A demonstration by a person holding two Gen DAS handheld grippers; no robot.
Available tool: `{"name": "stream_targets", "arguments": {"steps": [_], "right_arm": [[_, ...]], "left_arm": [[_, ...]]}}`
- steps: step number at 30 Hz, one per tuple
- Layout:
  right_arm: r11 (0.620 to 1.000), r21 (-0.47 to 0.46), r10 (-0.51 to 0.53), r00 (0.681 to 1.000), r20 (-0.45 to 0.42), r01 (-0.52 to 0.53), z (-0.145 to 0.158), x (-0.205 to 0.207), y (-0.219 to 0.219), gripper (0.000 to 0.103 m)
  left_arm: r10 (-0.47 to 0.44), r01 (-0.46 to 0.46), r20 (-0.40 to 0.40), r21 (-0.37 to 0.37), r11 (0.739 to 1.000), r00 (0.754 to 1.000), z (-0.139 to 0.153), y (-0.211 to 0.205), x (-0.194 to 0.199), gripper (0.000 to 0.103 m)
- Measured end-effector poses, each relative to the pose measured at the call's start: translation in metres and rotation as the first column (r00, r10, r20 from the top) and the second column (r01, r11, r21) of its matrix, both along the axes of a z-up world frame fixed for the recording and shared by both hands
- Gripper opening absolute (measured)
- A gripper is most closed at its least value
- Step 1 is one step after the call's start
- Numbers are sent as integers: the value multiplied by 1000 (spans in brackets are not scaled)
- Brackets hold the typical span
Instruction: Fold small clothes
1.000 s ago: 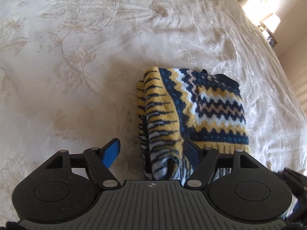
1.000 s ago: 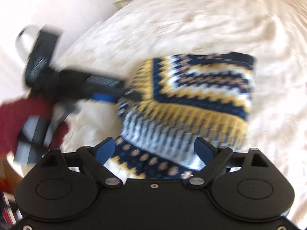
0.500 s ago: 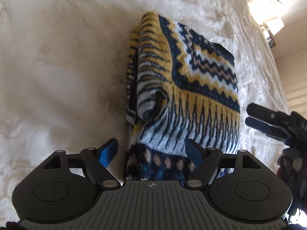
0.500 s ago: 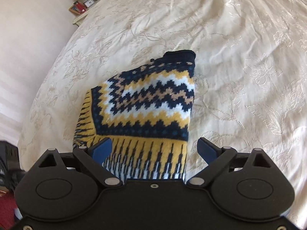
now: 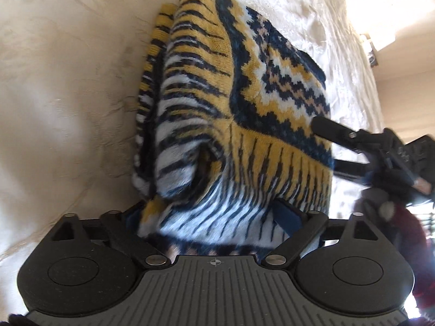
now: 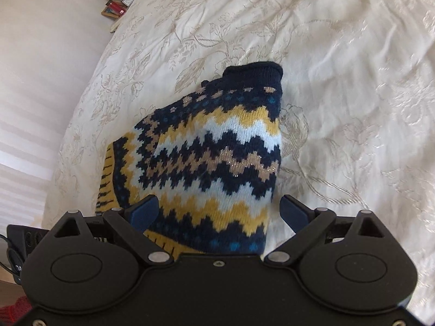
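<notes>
Lengthwise, the folded sweater [image 6: 217,146] runs away from both spread tools [image 6: 218,212], its navy collar [image 6: 252,76] farthest; the left tool [image 5: 214,217] is opening.

Each gripper is matte black plastic: two round discs low in the frame, silver screws at the linkage pivots, blue pads on the fingers [image 6: 295,208]. A dark red sleeve [image 5: 418,250] shows lower right.

left tongs [image 5: 209,214] opening, lower over sweater [image 5: 244,108] | right tongs [image 6: 220,209] closer
</notes>
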State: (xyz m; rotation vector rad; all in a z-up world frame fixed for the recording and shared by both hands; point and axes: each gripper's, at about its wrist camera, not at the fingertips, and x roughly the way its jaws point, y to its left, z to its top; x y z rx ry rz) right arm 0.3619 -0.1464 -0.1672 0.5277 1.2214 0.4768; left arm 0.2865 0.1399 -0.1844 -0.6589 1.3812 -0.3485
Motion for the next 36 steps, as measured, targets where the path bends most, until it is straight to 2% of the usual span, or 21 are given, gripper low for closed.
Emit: {"name": "stream_targets", "arguments": {"steps": [5, 7, 8, 9, 11, 15, 19, 23, 25, 27, 29, 33, 36], "right_arm": [[995, 94, 24, 999, -29, -21, -16, 3, 3, 96], [993, 109, 49, 998, -42, -45, -16, 2, 9, 79], [995, 70, 67, 997, -26, -65, -12, 1, 13, 64], [995, 47, 87, 996, -4, -87, -8, -1, 15, 55], [995, 47, 88, 996, 3, -88, 2, -4, 14, 50], [996, 6, 89, 996, 20, -89, 23, -18, 11, 49], [997, -21, 75, 997, -13, -75, 34, -34, 2, 49], [995, -59, 71, 996, -60, -74, 34, -52, -2, 50], [995, -76, 53, 994, -91, -60, 29, -62, -3, 52], [991, -126, 36, 993, -110, -50, 23, -71, -2, 59], [983, -179, 31, 994, -109, -50, 21, -77, -2, 65], [987, -162, -9, 997, -72, -2, 31, -80, -7, 74], [984, -177, -21, 999, -26, 16, 43, -87, -11, 76]], "left_arm": [[27, -30, -39, -83, 996, 999, -6, 4, 3, 94], [29, -37, -52, -148, 988, 998, -8, 6, 2, 73], [28, -36, -55, -164, 986, 998, -8, 5, 1, 69], [18, -25, -47, -161, 987, 999, -6, 3, -2, 67], [-11, 9, -13, -149, 989, 1000, 3, -3, -7, 67], [-45, 44, 1, -205, 978, 999, 20, -19, -27, 67], [-126, 123, 1, -211, 970, 992, 33, -46, -67, 67], [-166, 156, -33, -212, 965, 986, 30, -70, -116, 67], [-180, 171, -46, -158, 973, 983, 26, -78, -136, 68], [-198, 196, -54, -40, 980, 979, 24, -83, -152, 68], [-229, 231, -33, 51, 972, 973, 27, -83, -163, 68], [-275, 263, 49, 172, 949, 960, 56, -76, -179, 68], [-320, 278, 153, 243, 929, 935, 91, -79, -186, 68]]}}
